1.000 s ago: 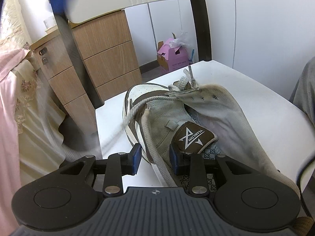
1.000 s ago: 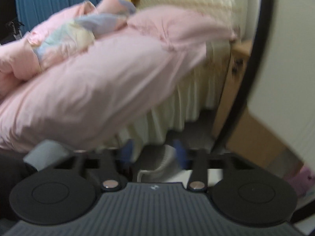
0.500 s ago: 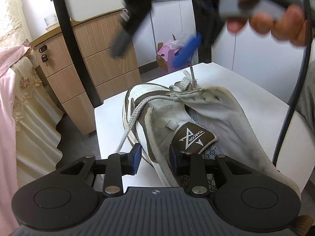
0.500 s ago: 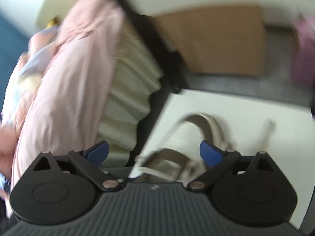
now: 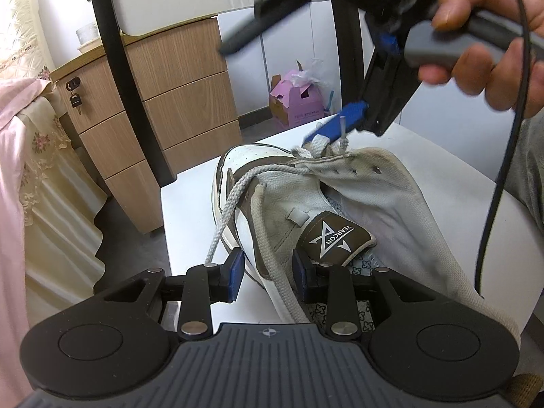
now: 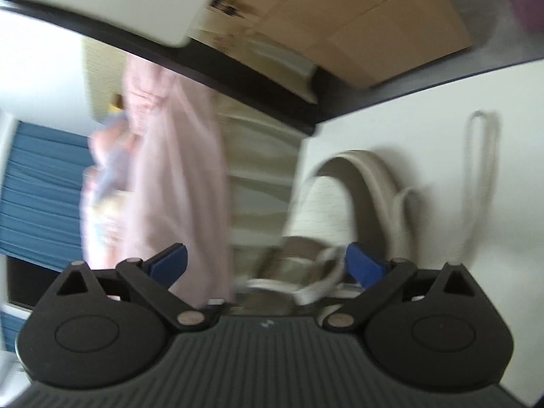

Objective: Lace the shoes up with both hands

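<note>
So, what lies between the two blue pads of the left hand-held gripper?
In the left wrist view, the side wall of the shoe sits between the pads of the left hand-held gripper, which clamp it.

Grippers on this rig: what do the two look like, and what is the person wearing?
Both match. The left gripper has a ribbed dark grey body, two round black housings, black linkage bars with silver pins, blue pads on the jaws and a small crosshair mark. The right gripper looks the same; in the left wrist view it has a grey handle and a thin black cable. Only a grey sleeve shows.
</note>
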Tool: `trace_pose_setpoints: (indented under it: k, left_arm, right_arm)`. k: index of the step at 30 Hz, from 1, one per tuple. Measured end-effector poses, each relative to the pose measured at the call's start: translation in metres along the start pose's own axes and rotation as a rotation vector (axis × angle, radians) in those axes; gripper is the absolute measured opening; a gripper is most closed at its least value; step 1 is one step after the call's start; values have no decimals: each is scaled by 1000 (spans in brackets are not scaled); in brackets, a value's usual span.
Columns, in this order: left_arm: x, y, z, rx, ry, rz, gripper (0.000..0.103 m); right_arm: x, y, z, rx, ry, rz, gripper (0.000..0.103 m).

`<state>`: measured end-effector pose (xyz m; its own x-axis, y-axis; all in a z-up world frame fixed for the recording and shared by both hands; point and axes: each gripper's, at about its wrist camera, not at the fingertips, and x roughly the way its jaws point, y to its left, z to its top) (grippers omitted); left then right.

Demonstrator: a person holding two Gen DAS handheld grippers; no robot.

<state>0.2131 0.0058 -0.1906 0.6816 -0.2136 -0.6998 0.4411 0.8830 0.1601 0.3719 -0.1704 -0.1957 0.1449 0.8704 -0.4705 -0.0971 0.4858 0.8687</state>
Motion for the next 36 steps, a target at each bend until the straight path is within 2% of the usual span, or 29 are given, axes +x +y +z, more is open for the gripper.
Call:
trace_pose_setpoints:
  k: [3,5,7,8,12,16,18,21,24,30,34,36]
  left_arm:
    - [0,0,0,1,1,2,34]
    - [0,-1,1,1,0,3,34]
    - [0,-1,1,1,1,3,34]
    - [0,-1,1,1,1,3,34]
    - [1,-1,1,2,0,3,34]
    - [1,-1,-1,-1,-2,1,34]
    - [1,-1,-1,-2,-3,-1,34]
    - [1,-1,0,2,-2,-1,34]
    - [1,-2,1,3,-2,-2,34]
    - [1,-3,1,2,-3,-1,34]
    - [2,-2,1,1,-3,-2,34]
    - [2,-1,1,2,-3,-3,34]
  right_arm:
    - [-4,8,-1,-14,9,36,100]
    - [-9,16,-2,-42,-7,25,100]
    - [-14,17,-2,-29,-16,59,100]
    - [-15,17,-1,-37,-21,49,100]
    - [-8,14,2,-64,-16,-94,100]
    - [11,-2,4,-21,36,-134,102]
    - [13,-6,2,-9,29,-135,103]
    - [7,-7,3,22,-8,-49,103]
    - [-1,1,1,2,-17,28,103]
    - [-1,22,4,-49,-16,67,102]
    - [-6,16,6,-35,-46,-73,102]
    - [-4,4,4,12,-33,-100,102]
